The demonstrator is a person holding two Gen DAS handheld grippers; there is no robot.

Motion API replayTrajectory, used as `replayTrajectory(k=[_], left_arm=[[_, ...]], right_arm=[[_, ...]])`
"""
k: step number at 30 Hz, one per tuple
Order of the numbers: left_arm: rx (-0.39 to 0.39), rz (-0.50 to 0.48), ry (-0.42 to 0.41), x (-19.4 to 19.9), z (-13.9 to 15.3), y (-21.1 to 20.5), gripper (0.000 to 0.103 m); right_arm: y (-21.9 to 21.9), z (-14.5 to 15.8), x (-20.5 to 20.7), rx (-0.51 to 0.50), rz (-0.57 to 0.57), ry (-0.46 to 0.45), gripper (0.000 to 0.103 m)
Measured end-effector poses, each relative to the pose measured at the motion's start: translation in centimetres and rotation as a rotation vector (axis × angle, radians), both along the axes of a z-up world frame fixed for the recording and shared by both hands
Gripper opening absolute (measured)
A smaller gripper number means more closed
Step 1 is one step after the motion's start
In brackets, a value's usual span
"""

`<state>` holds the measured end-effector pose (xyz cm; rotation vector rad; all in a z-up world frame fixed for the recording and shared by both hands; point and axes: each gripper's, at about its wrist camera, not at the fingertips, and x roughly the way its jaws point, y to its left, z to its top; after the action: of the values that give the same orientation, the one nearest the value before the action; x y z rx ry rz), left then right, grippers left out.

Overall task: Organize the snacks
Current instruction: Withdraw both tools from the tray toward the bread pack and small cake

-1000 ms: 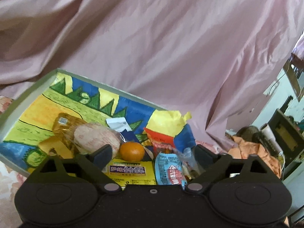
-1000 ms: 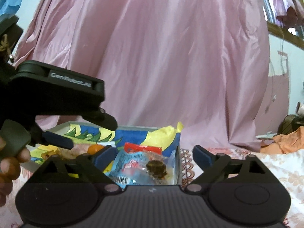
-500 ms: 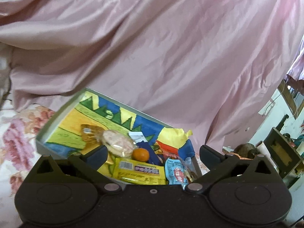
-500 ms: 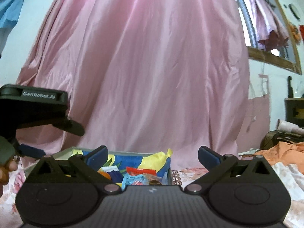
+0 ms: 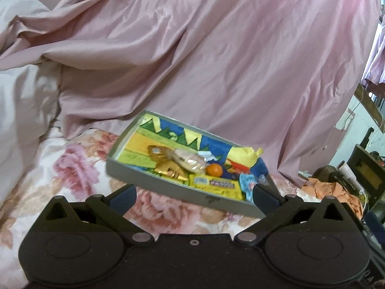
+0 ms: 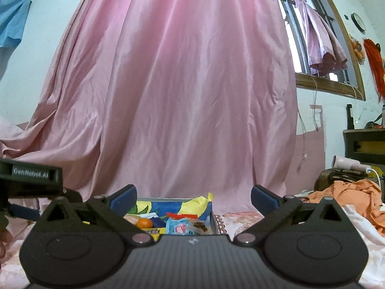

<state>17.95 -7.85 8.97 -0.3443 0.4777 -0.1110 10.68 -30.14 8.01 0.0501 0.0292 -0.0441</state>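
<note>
I've drawn both tools back from the snack tray (image 5: 168, 193) on the bed: left tool (image 5: 193, 193) and right tool (image 6: 193, 196) wide, empty, the right having just opened fully; sorting looks finished.

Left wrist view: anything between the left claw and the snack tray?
No objects. Only bare floral bedsheet lies between the open, empty left claw and the grey near wall of the snack tray.

Both tools match: the left gripper (image 5: 194, 196) and right gripper (image 6: 194, 195) have matte black bodies, round pivot discs, silver screws and dark blue fingertips (image 6: 124, 195) (white lettering at nine o'clock).
</note>
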Motion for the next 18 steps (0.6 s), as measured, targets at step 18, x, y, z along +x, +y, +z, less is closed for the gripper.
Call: replayTrajectory(k=[18], left_arm=[[0.171, -0.033, -0.038, -7.9, -4.3, 0.6, 0.102]], right_arm=[[1.5, -2.6, -6.6, -0.114, 0.035, 0.146, 0.103]])
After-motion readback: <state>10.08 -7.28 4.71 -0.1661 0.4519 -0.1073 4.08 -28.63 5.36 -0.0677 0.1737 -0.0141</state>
